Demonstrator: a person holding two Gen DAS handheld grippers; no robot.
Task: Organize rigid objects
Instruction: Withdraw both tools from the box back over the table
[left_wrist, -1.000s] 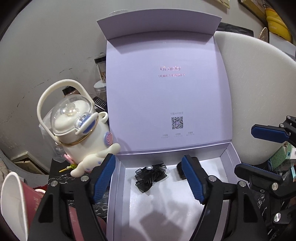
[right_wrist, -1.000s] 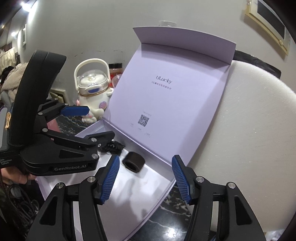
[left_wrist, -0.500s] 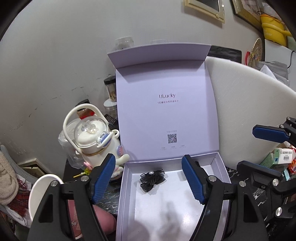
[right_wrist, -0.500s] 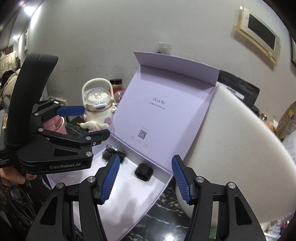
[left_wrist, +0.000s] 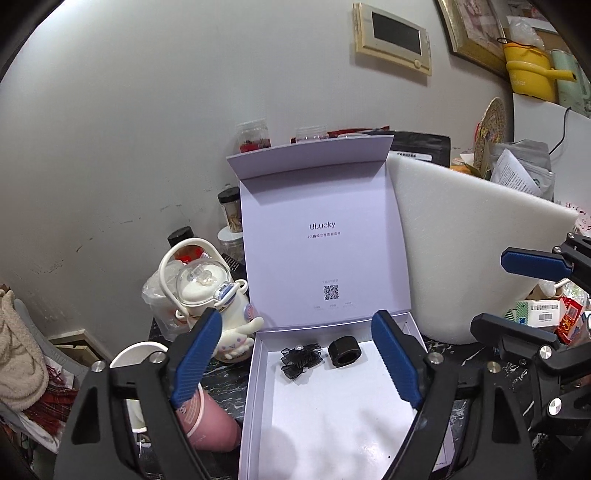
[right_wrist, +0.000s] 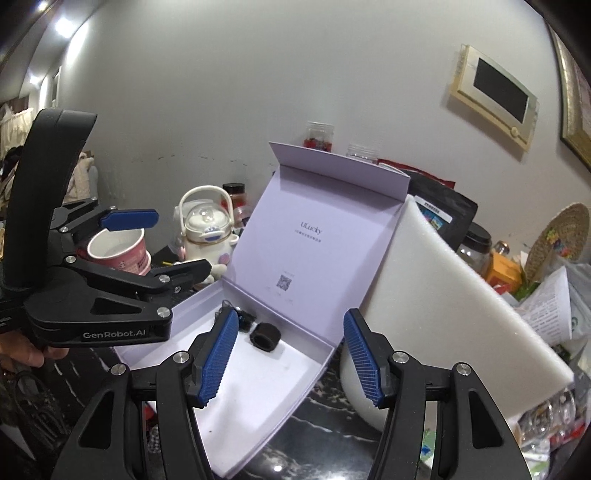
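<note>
A lilac gift box (left_wrist: 258, 413) (right_wrist: 314, 363) lies open on the dark marble table, its lid (left_wrist: 325, 236) standing upright at the back. Inside, near the far wall, lie a black hair claw clip (left_wrist: 299, 360) (right_wrist: 242, 319) and a black ring-shaped band (left_wrist: 344, 353) (right_wrist: 265, 336). My left gripper (left_wrist: 295, 360) hangs above the box with its jaws opening and nothing between them. My right gripper (right_wrist: 290, 356) hovers open over the box's right side, also empty. Each gripper appears at the edge of the other's view.
A white foam block (left_wrist: 472, 258) (right_wrist: 450, 295) leans beside the box on the right. Left of the box stand a cream character kettle (left_wrist: 207, 295) (right_wrist: 210, 232) and a pink paper cup (left_wrist: 199, 417) (right_wrist: 118, 251). Jars and packets crowd the back and right.
Both grippers have pulled back and up from the box, so more of the room shows. The left jaws stand wider than before. The clip and band stay in the box.
</note>
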